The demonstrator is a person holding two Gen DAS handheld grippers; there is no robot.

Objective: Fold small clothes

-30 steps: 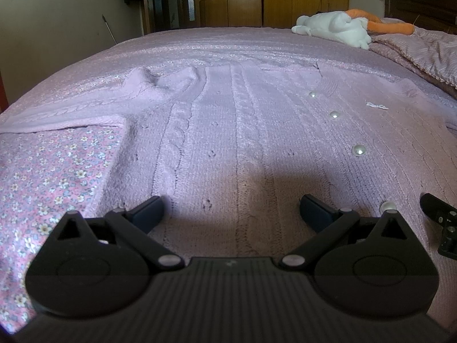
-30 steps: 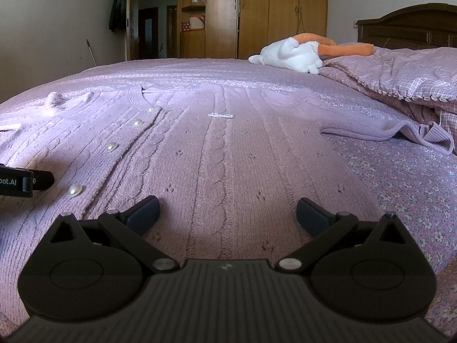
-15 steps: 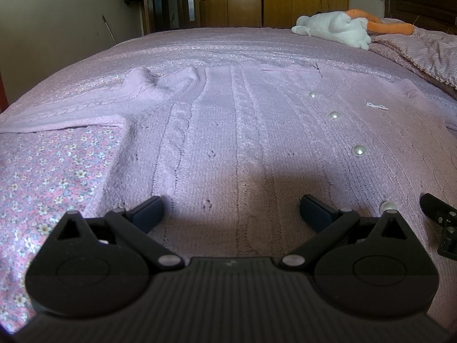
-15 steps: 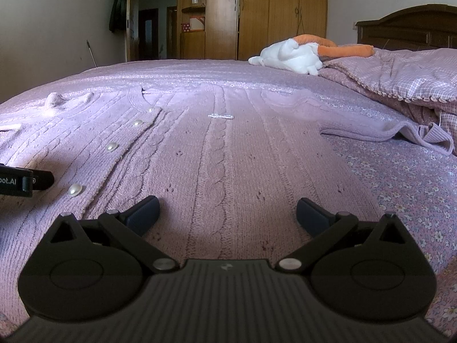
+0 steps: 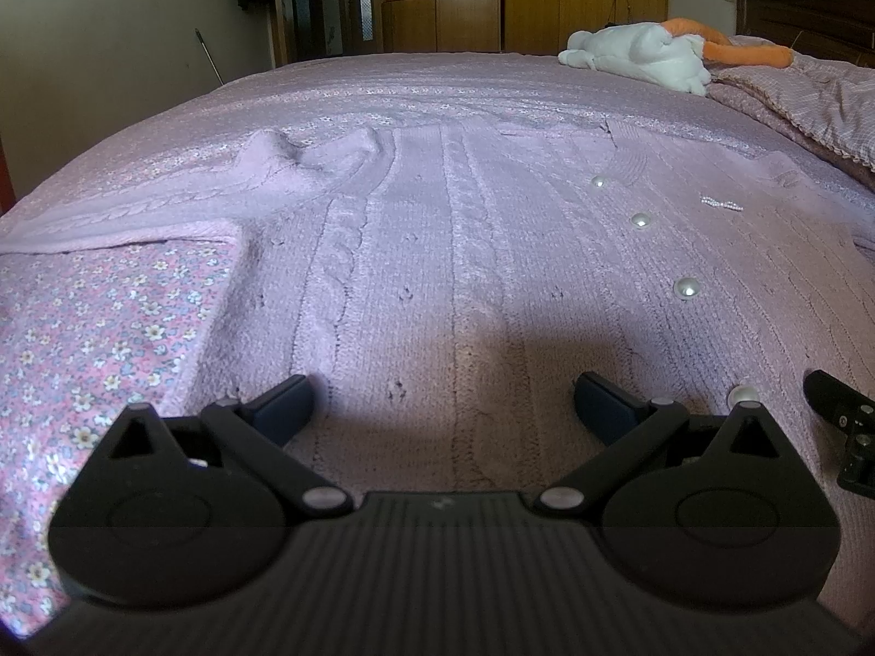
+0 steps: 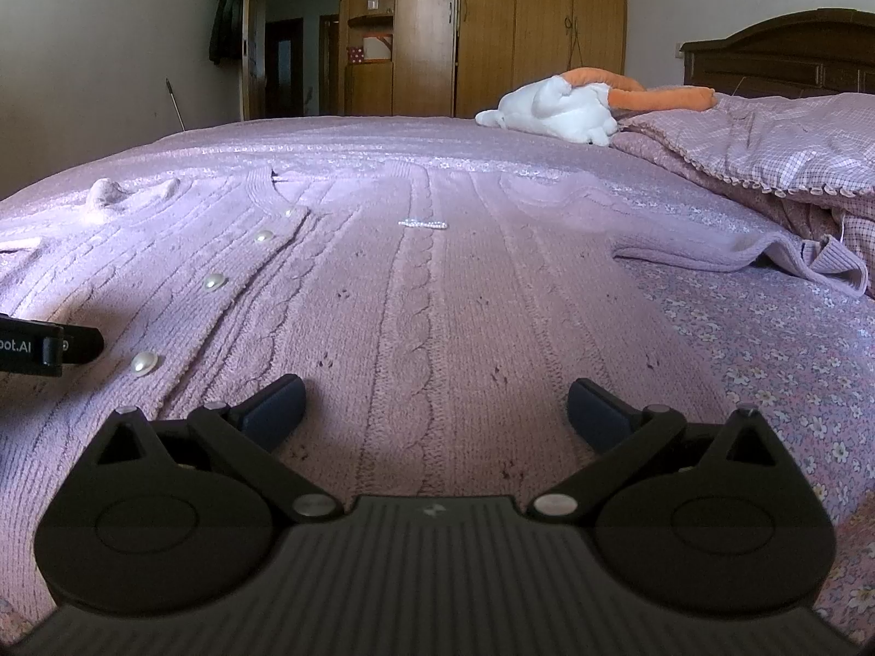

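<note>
Left wrist view: nothing has moved over the last second, fold not started.
Lilac cardigan (image 5: 465, 251) lies flat on the bed (image 5: 98, 328), from 6 to 12 o'clock. I see left gripper (image 5: 443, 410) and right gripper (image 6: 435, 410) both spread wide, empty, low over the hem; contact unclear.

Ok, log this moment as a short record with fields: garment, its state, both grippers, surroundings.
garment: lilac cable-knit cardigan with pearl buttons
state: spread flat on the floral bedsheet, buttoned, not yet folded; left sleeve lies out to the side
left gripper: open, fingers wide over the hem, holding nothing
right gripper: open, fingers wide over the hem, holding nothing
surroundings: white and orange plush toy at the far side of the bed, checked quilt bunched at the right, wooden wardrobe behind
</note>
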